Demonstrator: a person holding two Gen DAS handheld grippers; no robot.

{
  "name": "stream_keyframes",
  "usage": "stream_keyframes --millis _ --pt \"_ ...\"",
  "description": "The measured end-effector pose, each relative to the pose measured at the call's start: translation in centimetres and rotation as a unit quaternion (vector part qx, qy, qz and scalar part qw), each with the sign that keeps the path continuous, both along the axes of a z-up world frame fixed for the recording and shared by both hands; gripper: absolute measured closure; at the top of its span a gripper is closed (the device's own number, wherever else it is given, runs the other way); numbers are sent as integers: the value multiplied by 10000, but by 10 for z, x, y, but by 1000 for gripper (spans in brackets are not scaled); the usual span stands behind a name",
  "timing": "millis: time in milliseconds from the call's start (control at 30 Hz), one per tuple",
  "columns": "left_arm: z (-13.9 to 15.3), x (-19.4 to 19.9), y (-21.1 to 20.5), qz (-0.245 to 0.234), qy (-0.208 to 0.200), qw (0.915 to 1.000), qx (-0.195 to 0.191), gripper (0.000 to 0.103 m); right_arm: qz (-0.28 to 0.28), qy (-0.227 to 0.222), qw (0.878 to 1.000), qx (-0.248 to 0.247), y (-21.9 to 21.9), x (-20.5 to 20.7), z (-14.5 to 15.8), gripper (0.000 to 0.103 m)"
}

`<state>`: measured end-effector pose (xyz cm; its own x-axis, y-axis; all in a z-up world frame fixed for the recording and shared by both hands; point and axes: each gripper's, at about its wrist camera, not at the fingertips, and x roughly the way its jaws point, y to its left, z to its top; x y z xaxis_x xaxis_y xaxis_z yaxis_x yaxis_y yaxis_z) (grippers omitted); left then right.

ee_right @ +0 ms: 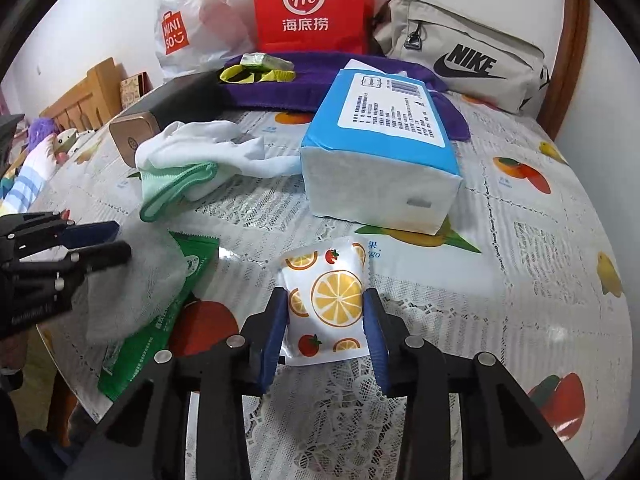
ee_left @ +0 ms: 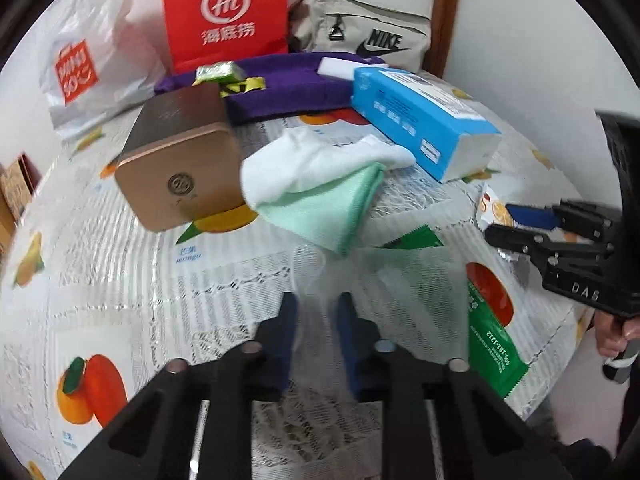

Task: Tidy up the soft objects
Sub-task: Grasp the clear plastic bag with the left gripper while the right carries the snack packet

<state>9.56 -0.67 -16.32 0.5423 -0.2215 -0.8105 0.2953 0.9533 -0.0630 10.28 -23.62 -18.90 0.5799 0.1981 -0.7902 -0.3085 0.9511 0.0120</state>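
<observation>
The white mesh cloth (ee_right: 136,292) lies near the table's front edge, draped over a green packet (ee_right: 160,320), and the left gripper (ee_left: 316,312) is clenched on its near edge; the cloth is blurred there, so how much of it sits between the blue pads is hard to say. Just to its right, a small sachet printed with orange slices (ee_right: 332,300) lies flat on the fruit-patterned tablecloth (ee_right: 520,240), and the right gripper (ee_right: 326,312) straddles it with both pads against its sides, grasping it. Behind these, a folded green cloth (ee_left: 324,204) rests under a crumpled white cloth (ee_left: 320,160), touching it. A gold tin (ee_left: 180,160) stands to their left and a blue tissue pack (ee_right: 380,152) to their right. Farther back lies a purple towel (ee_left: 296,84), with a red paper bag (ee_right: 314,4), a white plastic bag (ee_right: 188,24) and a beige pouch (ee_right: 460,52) against the wall.
</observation>
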Motion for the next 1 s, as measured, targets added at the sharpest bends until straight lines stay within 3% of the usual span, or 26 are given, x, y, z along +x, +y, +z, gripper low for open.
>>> stream_keyframes --millis 133,733,1000 --pt "1 -1 8 73 67 9998 -182 94 -11 -4 10000 17 -1 -1 2 66" --pt "40 -6 50 571 -155 9959 -687 96 -124 -168 9994 292 -12 -4 30 66" --pt "55 -4 52 587 -280 9957 -666 98 -72 -240 9992 324 -8 -3 42 66"
